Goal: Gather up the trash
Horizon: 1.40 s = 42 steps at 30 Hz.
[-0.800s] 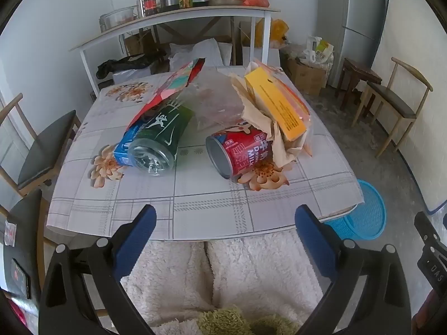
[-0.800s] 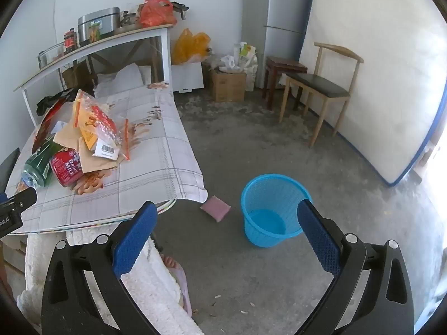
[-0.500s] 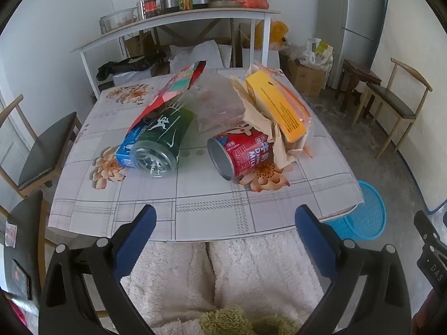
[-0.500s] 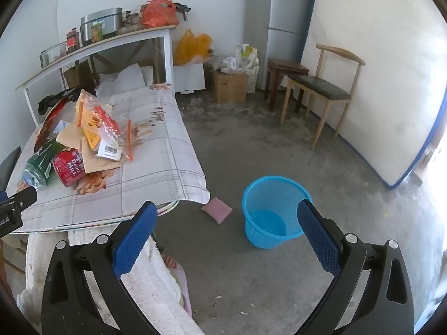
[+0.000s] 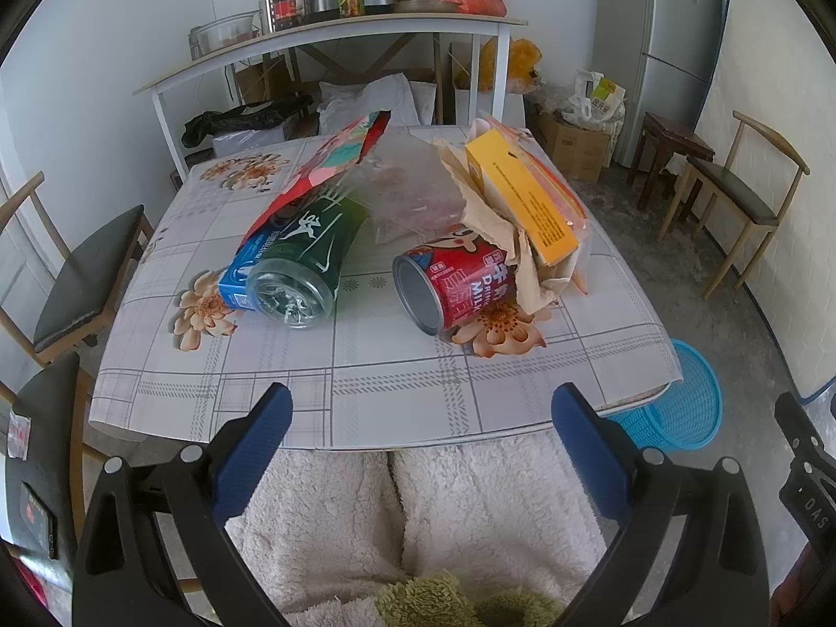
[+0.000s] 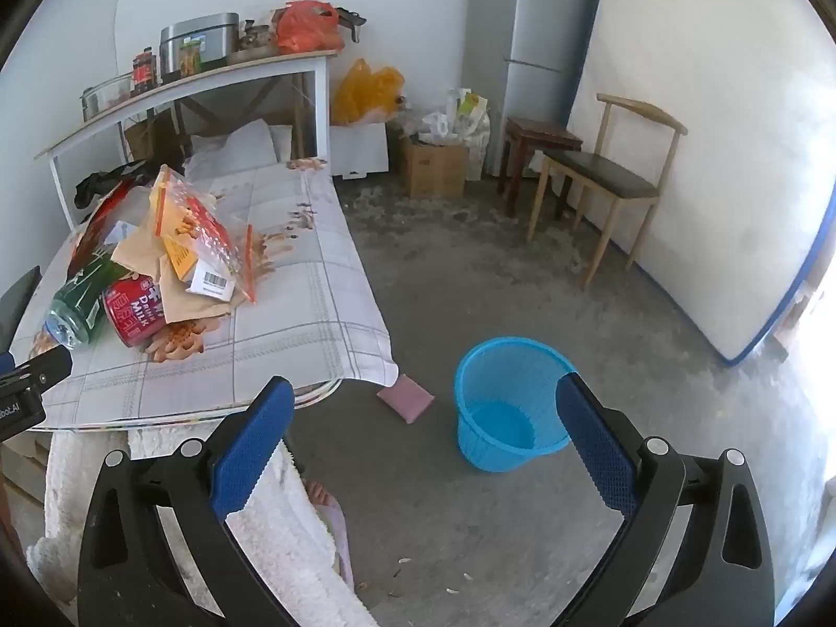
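While I am watching: little is changing between frames.
Left gripper (image 5: 418,418): jaws hanging wide, holding nothing.
Right gripper (image 6: 418,413): likewise.
Red can (image 5: 454,282): lying mid-surface, still uncollected.

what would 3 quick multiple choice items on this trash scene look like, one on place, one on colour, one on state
1. Where is the basket?
A. on the table
B. on the floor beside the table
C. on the shelf

2. What colour is the milk can?
A. red
B. yellow
C. white

3. How do the left tongs stand?
A. shut on the can
B. shut on the bottle
C. open, holding nothing

Key:
1 B, it stands on the concrete floor off the table corner.
2 A, its printed side is red.
3 C, the blue pads sit wide apart short of the table edge, with the green bottle lying untouched.
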Each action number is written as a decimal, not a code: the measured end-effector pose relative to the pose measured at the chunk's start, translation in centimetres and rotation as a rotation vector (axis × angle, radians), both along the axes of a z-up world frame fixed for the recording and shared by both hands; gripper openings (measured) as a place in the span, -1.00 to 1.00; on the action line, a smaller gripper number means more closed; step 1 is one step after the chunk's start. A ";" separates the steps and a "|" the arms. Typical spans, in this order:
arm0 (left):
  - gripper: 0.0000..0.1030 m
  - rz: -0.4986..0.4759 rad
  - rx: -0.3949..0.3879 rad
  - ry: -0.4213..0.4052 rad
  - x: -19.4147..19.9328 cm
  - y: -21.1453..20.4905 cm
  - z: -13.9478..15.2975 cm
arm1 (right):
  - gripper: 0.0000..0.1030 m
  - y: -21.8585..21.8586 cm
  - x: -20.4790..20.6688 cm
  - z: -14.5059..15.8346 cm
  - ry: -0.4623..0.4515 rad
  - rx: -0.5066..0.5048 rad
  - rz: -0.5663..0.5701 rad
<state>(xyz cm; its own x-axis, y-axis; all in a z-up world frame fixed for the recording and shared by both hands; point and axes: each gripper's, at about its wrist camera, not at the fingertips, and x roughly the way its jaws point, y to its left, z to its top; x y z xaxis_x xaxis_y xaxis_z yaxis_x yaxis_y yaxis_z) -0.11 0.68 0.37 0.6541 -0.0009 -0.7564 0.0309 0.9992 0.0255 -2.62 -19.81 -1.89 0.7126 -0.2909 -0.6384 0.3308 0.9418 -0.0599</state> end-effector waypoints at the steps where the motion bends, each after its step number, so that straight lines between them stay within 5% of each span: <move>1: 0.89 0.000 0.000 -0.001 -0.1 0.1 0.0 | 0.87 0.1 0.0 0.0 0.000 -0.003 0.001; 42: 0.89 0.004 -0.002 -0.003 0.1 0.7 -0.3 | 0.87 0.0 0.4 0.3 -0.005 -0.005 0.000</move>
<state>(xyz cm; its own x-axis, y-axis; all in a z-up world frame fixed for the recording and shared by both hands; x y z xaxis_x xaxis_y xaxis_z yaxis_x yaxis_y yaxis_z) -0.01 1.36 0.04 0.6563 0.0005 -0.7545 0.0266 0.9994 0.0237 -2.27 -19.83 -1.62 0.7159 -0.2935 -0.6335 0.3307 0.9417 -0.0625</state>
